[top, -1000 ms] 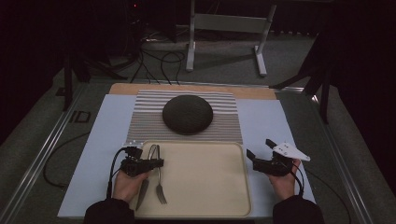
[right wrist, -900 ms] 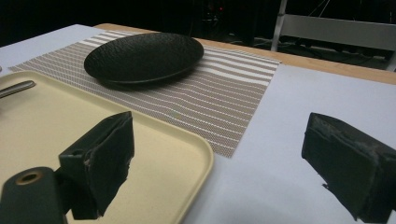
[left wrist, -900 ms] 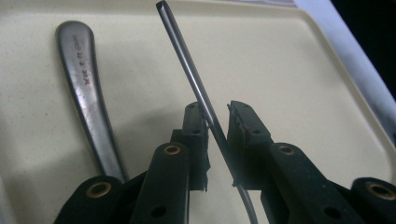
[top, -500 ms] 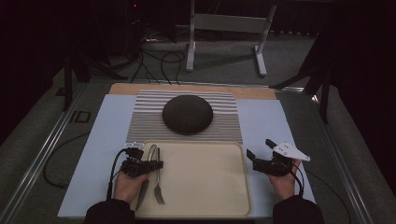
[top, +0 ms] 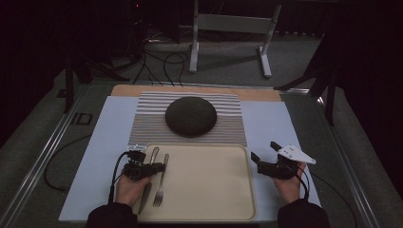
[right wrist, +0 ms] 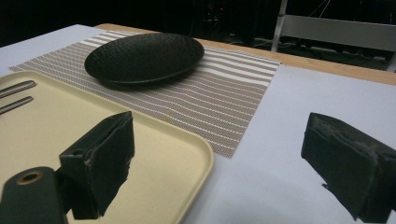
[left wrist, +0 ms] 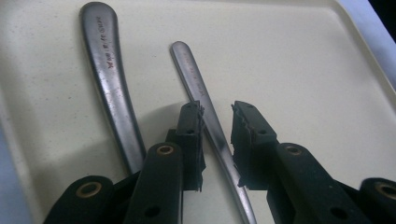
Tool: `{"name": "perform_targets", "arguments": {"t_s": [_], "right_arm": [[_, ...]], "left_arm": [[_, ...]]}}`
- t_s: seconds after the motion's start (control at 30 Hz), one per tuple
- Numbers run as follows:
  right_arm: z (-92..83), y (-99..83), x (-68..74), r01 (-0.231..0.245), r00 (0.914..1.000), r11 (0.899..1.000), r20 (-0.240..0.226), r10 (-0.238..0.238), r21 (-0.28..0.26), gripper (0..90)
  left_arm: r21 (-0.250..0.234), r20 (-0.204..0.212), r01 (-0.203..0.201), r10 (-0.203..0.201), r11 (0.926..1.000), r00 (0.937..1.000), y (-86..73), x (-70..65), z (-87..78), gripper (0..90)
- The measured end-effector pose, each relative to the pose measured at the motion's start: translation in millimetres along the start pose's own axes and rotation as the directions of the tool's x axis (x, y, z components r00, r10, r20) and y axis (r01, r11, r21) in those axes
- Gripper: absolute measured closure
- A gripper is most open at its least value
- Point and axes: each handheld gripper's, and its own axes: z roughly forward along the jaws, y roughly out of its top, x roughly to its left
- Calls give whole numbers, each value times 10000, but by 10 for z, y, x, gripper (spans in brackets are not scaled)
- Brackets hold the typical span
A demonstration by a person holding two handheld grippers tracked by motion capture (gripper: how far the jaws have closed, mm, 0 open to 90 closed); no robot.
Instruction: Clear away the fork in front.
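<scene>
Our left claw (left wrist: 217,119) sits low over the tray (left wrist: 299,60), its jaws narrow and just now easing apart. Between them runs the fork (left wrist: 205,107) handle: the left pad sits at or just beside the handle's edge, and the other pad stands clear of it, so we are not gripping it. Just beyond the left jaw, on its outer side, lies the knife (left wrist: 112,88) handle, close to the fork and nearly parallel. In the high view the left claw (top: 159,167) lies across the tray's (top: 214,190) left edge, with the fork (top: 160,187) tines pointing back toward the hand (top: 128,187) and the knife (top: 147,190) just beside it.

Our right claw (right wrist: 224,158) stands wide with nothing in it, over the bench (right wrist: 280,116) just off the tray's (right wrist: 187,154) right edge. Ahead of it, well apart, a dark plate (right wrist: 144,58) rests on a striped mat (right wrist: 219,102).
</scene>
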Motion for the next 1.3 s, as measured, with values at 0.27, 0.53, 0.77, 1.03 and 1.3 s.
{"name": "perform_targets", "arguments": {"t_s": [0.27, 0.53, 0.77, 1.03, 1.3], "right_arm": [[1, -1, 0, -12, 10000, 10000, -5, 12, 11, 97], [1, -2, 1, 10, 10000, 10000, -13, -10, 0, 97], [0, -1, 1, -8, 10000, 10000, -15, 8, -24, 97], [-1, -3, -3, -34, 10000, 10000, -16, 34, -56, 96], [-1, -5, -5, -34, 10000, 10000, 1, 34, -65, 96]], "left_arm": [[-563, -269, -15, -1, 9984, 9996, 15, 8, -69, 554], [-1149, -340, -300, 262, 9929, 9991, 35, -11, -147, 438], [-1730, -1145, -1085, 894, 9789, 9894, 109, -124, -260, 303], [-2393, -1878, -2076, 1646, 9485, 9683, 214, -247, -376, 163], [-2706, -2413, -2818, 2185, 9205, 9455, 348, -329, -445, 114]]}}
